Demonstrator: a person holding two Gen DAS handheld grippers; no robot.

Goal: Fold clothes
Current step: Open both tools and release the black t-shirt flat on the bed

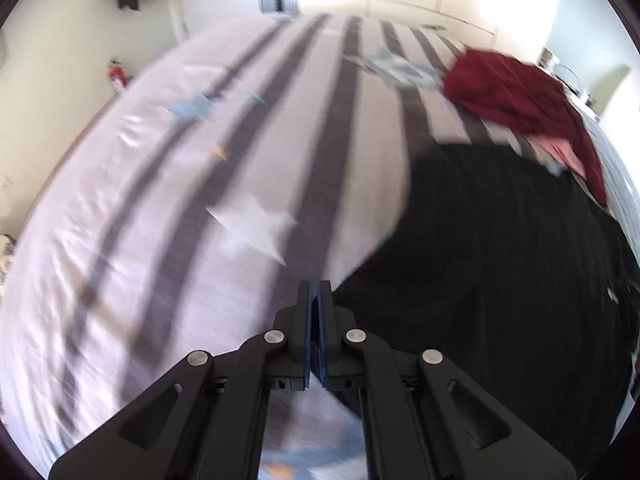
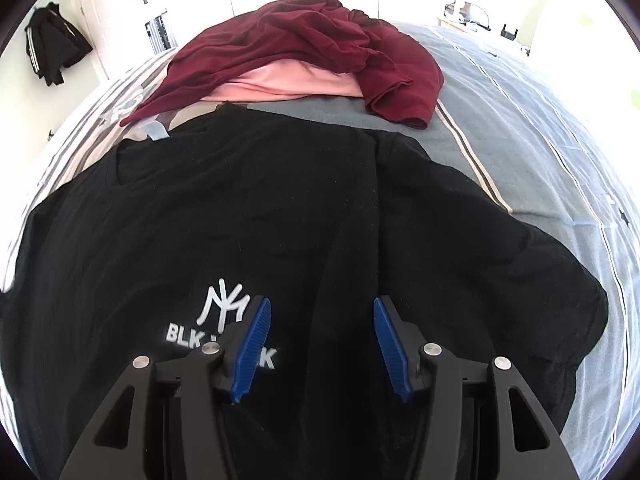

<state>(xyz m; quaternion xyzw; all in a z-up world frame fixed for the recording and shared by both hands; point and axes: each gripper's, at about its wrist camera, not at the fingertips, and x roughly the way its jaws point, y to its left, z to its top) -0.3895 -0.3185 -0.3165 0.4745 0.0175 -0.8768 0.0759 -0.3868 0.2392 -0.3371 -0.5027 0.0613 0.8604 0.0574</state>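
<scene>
Black T-shirt (image 2: 280,208) lies spread on the bed (image 1: 120,208), directly beneath the right hand-held gripper (image 2: 322,344), jaws apart and empty, while the left hand-held gripper (image 1: 319,304), pinched shut on nothing, sits off its left edge, farther away.

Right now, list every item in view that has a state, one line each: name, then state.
black T-shirt: spread on the bed, logo up, one side folded over.
maroon garment: crumpled in a heap, unfolded.
pink garment: lying under the maroon one, mostly covered.
left gripper: fingers shut, nothing between them.
right gripper: fingers open above the shirt, gripping nothing.
dark jacket: hanging on the wall.
</scene>
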